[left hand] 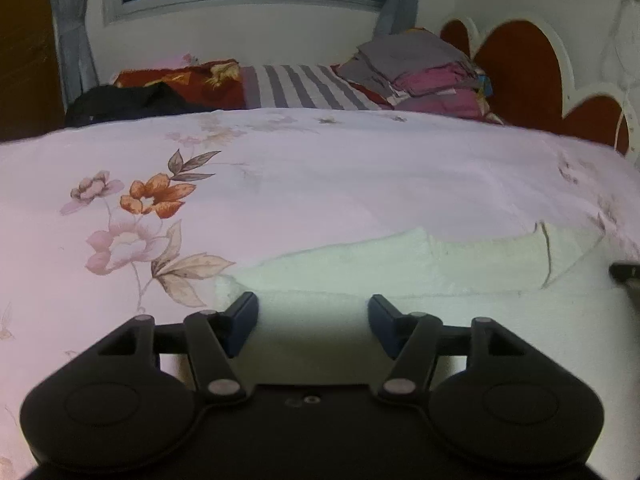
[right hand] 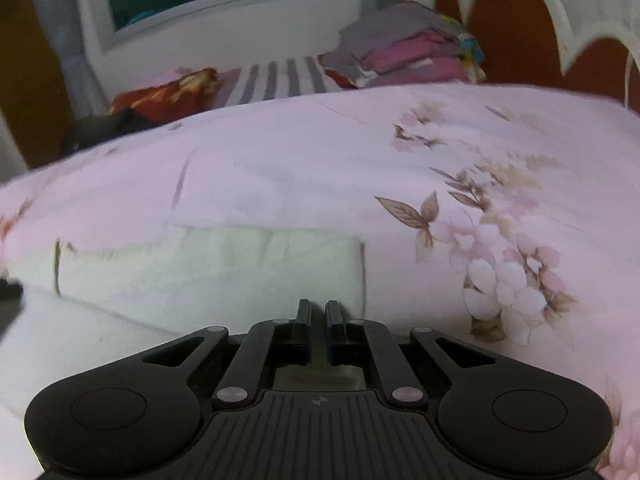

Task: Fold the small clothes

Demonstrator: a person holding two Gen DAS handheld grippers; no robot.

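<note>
Left wrist view: the cloth, a pale whitish piece, lies flat on the bed, just ahead of the left gripper. Its jaws stand wide with nothing between the pads; the cloth's near part shows below and between them, but they do not pinch it. A fold edge runs across the cloth from side to side, so at least one fold looks done; the layer beyond it sits a little ragged at its far edge. The long axis runs left to right across the picture, crosswise to the gripper.

Right wrist view: the same cloth spreads from the left edge to a straight right-hand edge just beyond the right gripper. Its jaws are nearly closed, a thin gap between them; whether they pinch cloth cannot be told. Here too the long axis runs side to side. Judging by its length, another fold across, end to end, is probably left. Folded clothes are stacked by the headboard.
</note>
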